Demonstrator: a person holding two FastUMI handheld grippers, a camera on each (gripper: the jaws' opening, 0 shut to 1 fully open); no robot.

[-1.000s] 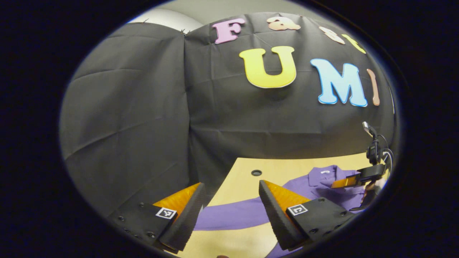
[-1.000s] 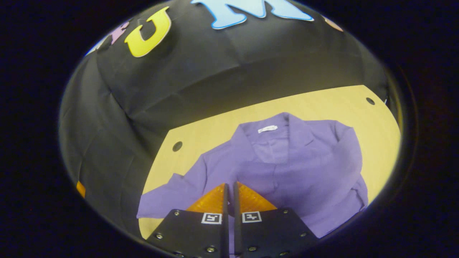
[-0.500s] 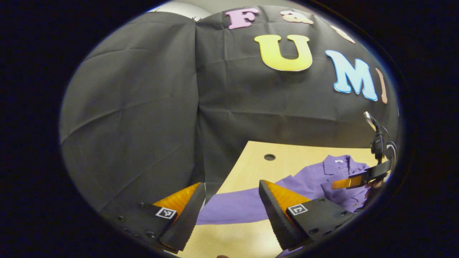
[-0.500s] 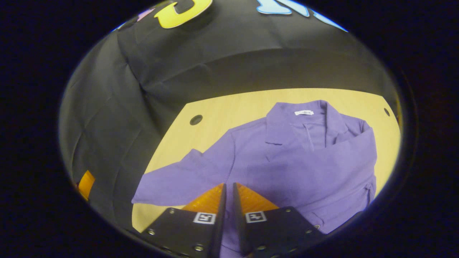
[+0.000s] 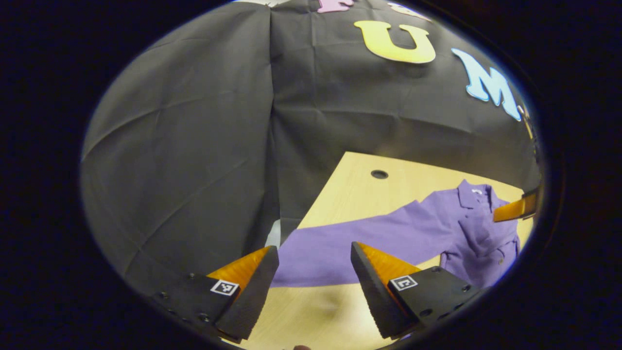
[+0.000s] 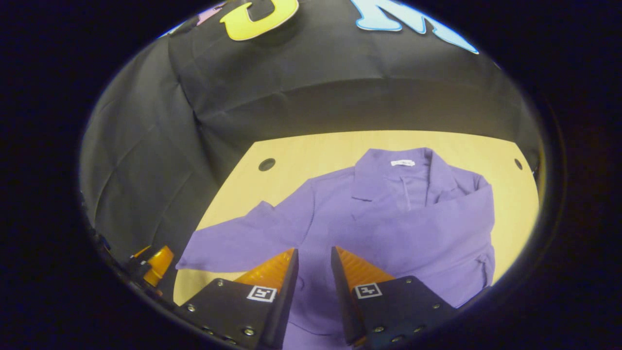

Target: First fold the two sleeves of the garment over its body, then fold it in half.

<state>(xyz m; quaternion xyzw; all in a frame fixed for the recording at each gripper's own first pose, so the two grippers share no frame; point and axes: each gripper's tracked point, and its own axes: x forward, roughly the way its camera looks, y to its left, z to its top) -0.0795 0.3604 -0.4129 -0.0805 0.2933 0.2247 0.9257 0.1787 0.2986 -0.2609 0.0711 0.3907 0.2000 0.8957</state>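
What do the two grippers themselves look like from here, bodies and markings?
Left gripper and right gripper look alike: two wedge-shaped tapering jaws on black plates fixed with small screws, each plate bearing a square black-and-white tag. No cables or sleeves are visible.

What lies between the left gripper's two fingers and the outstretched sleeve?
In the left gripper view, the left gripper is open, with bare wooden table low between its fingers; just beyond them the purple sleeve lies flat, untouched.
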